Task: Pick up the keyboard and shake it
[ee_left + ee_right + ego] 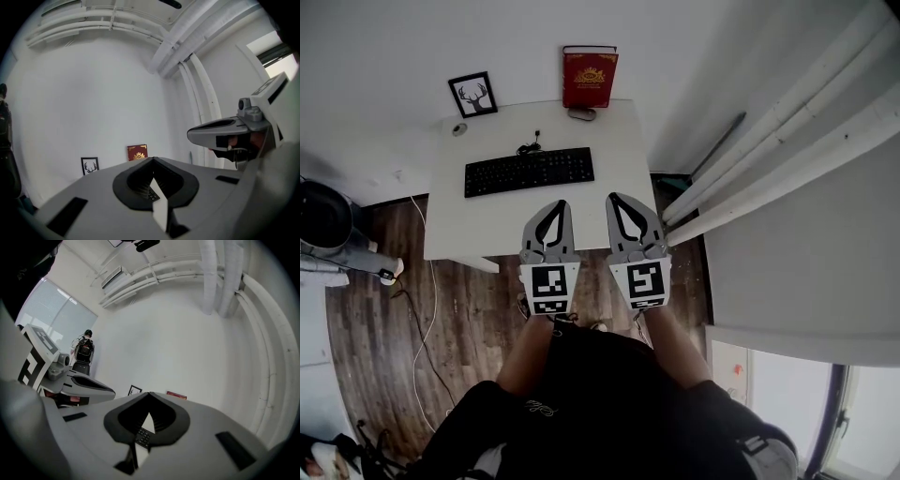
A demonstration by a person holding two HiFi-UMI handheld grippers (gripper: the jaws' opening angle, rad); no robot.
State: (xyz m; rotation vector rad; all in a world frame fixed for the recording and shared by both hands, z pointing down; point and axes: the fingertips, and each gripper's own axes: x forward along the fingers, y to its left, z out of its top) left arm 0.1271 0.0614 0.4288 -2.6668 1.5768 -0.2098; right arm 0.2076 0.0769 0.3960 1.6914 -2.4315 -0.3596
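Note:
A black keyboard (530, 172) lies flat on the white desk (614, 141), its cable running toward the back. My left gripper (557, 204) and right gripper (615, 198) hover side by side over the desk's near edge, short of the keyboard, and both are shut with nothing held. In the left gripper view a few keys (151, 193) show through the hole behind the closed jaws, and the right gripper (220, 133) is alongside. The right gripper view likewise shows keys (143, 437) through its jaw hole.
A framed deer picture (472, 95) and a red book (590, 77) lean against the wall at the back of the desk. A small round object (459, 129) sits at the back left corner. White pipes (769, 169) run at the right. A cable (422, 309) trails over the wooden floor.

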